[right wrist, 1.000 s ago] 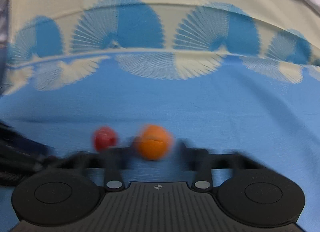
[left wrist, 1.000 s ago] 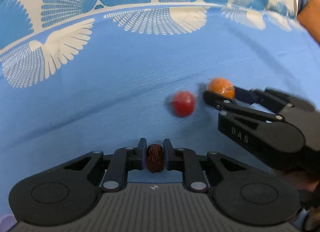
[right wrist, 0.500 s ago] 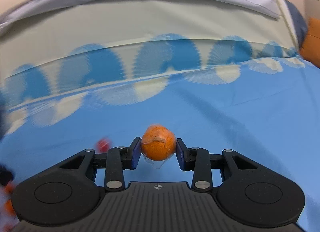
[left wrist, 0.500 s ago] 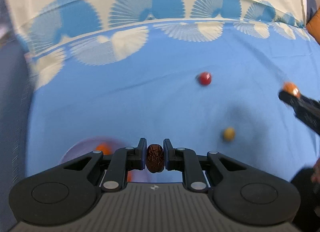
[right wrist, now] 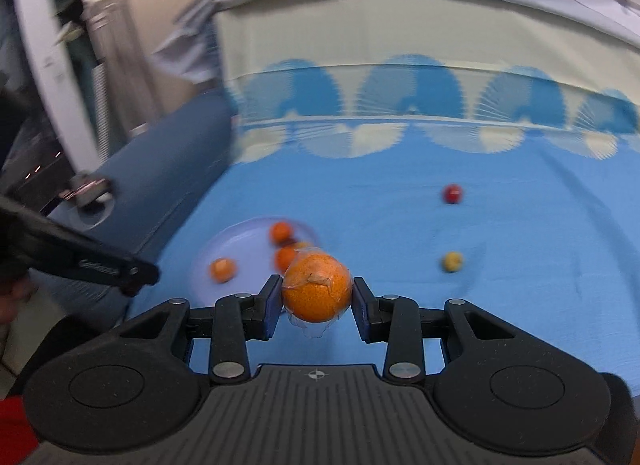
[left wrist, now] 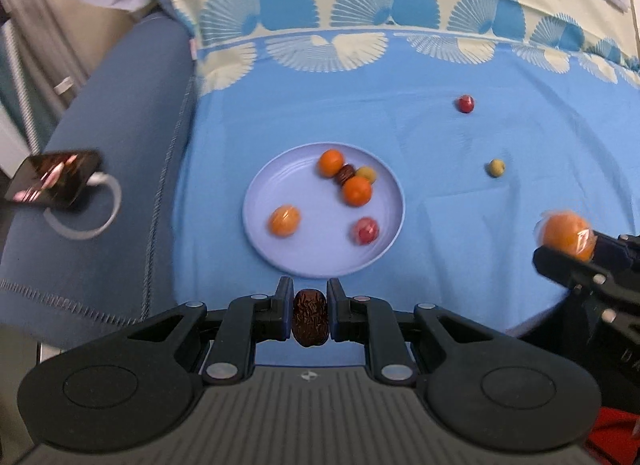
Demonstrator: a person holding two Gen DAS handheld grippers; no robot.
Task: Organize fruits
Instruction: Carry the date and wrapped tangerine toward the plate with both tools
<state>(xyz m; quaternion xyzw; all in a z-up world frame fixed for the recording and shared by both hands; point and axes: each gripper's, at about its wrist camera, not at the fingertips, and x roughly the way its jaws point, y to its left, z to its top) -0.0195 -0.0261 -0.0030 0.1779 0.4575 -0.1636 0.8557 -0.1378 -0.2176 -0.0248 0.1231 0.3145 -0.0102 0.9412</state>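
My left gripper (left wrist: pixel 309 319) is shut on a wrinkled dark red date (left wrist: pixel 310 323), held above the blue cloth just in front of the lilac plate (left wrist: pixel 260 209). The plate holds several fruits: oranges, a date, a yellow fruit and a red one. My right gripper (right wrist: pixel 316 303) is shut on a wrapped orange (right wrist: pixel 317 288); it shows at the right in the left wrist view (left wrist: pixel 568 255). A red fruit (left wrist: pixel 465 103) and a yellow-green fruit (left wrist: pixel 496 167) lie loose on the cloth right of the plate.
A blue sofa arm (left wrist: pixel 120 145) lies left of the cloth, with a phone (left wrist: pixel 52 183) and white cable on it. The cream and blue fan-patterned cloth edge (left wrist: pixel 360 37) runs along the back.
Both grippers have pulled back and swung left with their fruits. The plate has come into full view. The loose red and yellow fruits now sit farther off.
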